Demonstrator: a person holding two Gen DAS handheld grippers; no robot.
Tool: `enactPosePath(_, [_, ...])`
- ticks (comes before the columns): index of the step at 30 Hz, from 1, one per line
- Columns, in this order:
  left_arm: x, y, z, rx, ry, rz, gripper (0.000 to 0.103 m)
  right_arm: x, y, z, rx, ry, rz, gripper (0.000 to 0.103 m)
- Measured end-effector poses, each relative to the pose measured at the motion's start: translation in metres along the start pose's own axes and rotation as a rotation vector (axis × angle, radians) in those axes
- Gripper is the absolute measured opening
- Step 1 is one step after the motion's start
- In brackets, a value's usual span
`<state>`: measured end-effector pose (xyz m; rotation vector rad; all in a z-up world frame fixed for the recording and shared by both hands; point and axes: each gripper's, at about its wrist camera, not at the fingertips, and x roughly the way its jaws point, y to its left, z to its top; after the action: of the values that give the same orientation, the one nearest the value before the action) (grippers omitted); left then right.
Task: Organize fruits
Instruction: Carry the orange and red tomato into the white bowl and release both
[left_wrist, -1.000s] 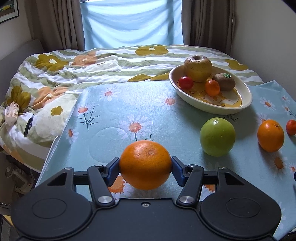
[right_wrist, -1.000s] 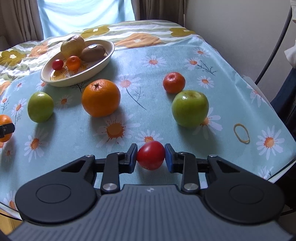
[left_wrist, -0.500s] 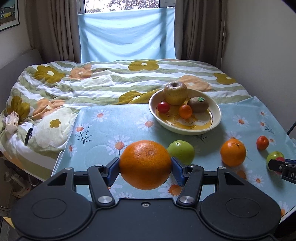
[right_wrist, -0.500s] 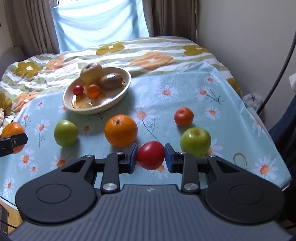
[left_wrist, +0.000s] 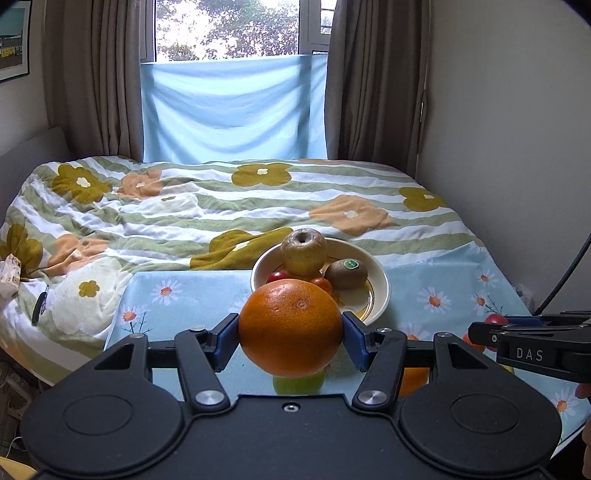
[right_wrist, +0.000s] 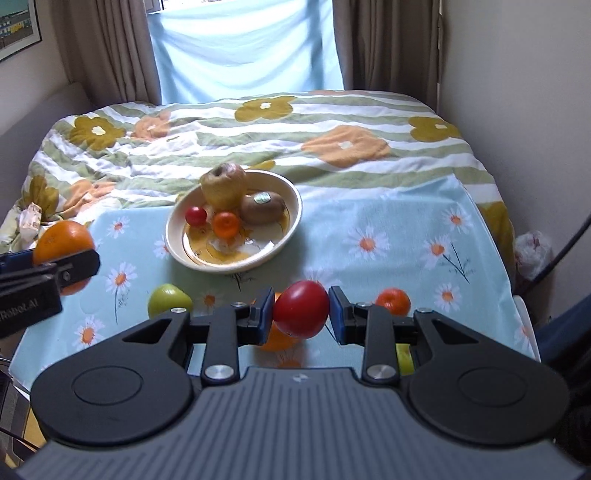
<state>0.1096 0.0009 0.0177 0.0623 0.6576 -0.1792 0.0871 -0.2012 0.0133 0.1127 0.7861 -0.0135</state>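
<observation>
Fruit is held in both grippers, above a table with a light blue daisy-print cloth (right_wrist: 388, 221). The left gripper (left_wrist: 290, 330) holds a large round orange (left_wrist: 290, 326) between its blue pads, one pad on each side. The orange has no clear long axis; its small navel dot faces up and toward the camera. The right gripper (right_wrist: 301, 312) is closed narrowly on a smooth red tomato (right_wrist: 301, 309). The tomato is a little longer than it is wide, and its long axis is tilted, with the upper end toward the right pad.

A cream oval ceramic bowl (right_wrist: 291, 210) stands on the cloth beyond both grippers. In it lie a wrinkled yellow apple (right_wrist: 223, 184) with the stem hollow up, a brown kiwi with a green sticker (right_wrist: 263, 206), a small red cherry tomato (right_wrist: 195, 216) and a small orange mandarin (right_wrist: 226, 223).

In the left wrist view, the large orange hides most of the cherry tomato and the mandarin, and only a green edge of some fruit shows under it. In the right wrist view, a green apple (right_wrist: 168, 299) on the cloth is partly cut off by the gripper body, an orange fruit behind the tomato is mostly covered, and a small tangerine (right_wrist: 393, 300) shows just above the right finger. This view is slightly blurred.
</observation>
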Motion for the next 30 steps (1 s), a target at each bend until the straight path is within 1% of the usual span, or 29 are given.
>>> enactPosePath(5, [0.021, 0.0, 0.014, 0.018, -0.002, -0.007, 0.063, 0.014, 0.005, 0.023, -0.004, -0.001, 0.013, 0.046])
enactPosePath(16, [0.094, 0.004, 0.035, 0.093, 0.059, -0.028, 0.063, 0.072, 0.018, 0.06, 0.016, 0.027, 0.003, 0.046])
enactPosePath(25, [0.16, 0.006, 0.032, 0.153, 0.126, -0.047, 0.063, 0.121, 0.019, 0.073, 0.022, 0.076, -0.018, 0.046])
enactPosePath(30, [0.181, 0.004, 0.026, 0.176, 0.153, -0.054, 0.063, 0.138, 0.018, 0.075, 0.026, 0.098, -0.016, 0.046])
